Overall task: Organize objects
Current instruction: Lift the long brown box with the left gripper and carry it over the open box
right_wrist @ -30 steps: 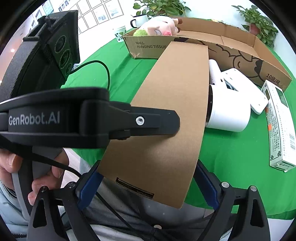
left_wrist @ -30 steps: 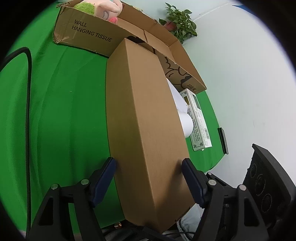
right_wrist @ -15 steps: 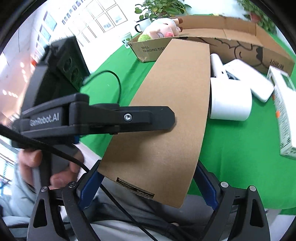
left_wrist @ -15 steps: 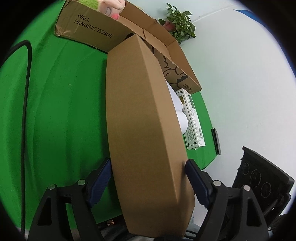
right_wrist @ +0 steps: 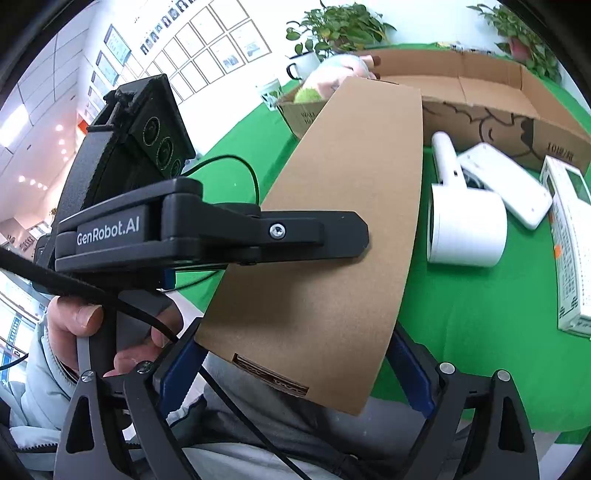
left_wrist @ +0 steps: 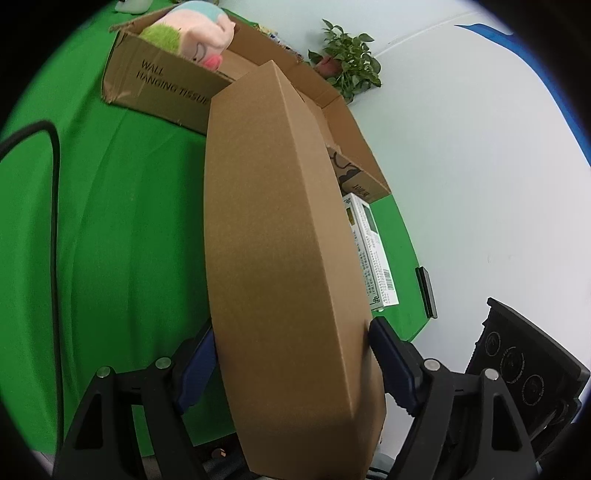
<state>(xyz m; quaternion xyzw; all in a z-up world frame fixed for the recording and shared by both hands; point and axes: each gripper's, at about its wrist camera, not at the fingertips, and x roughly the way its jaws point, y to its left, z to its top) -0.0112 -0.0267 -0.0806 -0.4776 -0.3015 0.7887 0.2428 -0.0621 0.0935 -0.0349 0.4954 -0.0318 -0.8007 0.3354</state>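
Note:
A long brown cardboard box (left_wrist: 280, 236) is held between both grippers, raised above the green table (left_wrist: 110, 229), its far end pointing at the open carton (left_wrist: 162, 85). My left gripper (left_wrist: 291, 365) is shut on its near end across the width. My right gripper (right_wrist: 295, 365) is shut on the same box (right_wrist: 332, 236) from another side; the left gripper's finger (right_wrist: 295, 232) presses on the box's face there. The open carton (right_wrist: 472, 85) holds a pink and green plush toy (left_wrist: 192, 37).
On the table right of the box lie a white lint roller (right_wrist: 465, 229), a white flat device (right_wrist: 506, 181) and a white printed carton (right_wrist: 572, 236). Potted plants (right_wrist: 340, 26) and a mug (right_wrist: 303, 64) stand behind. A black cable (left_wrist: 55, 221) runs along the left.
The brown box has risen and tilted, its far end now lifted toward the open carton. Both grippers kept their hold and moved with it.

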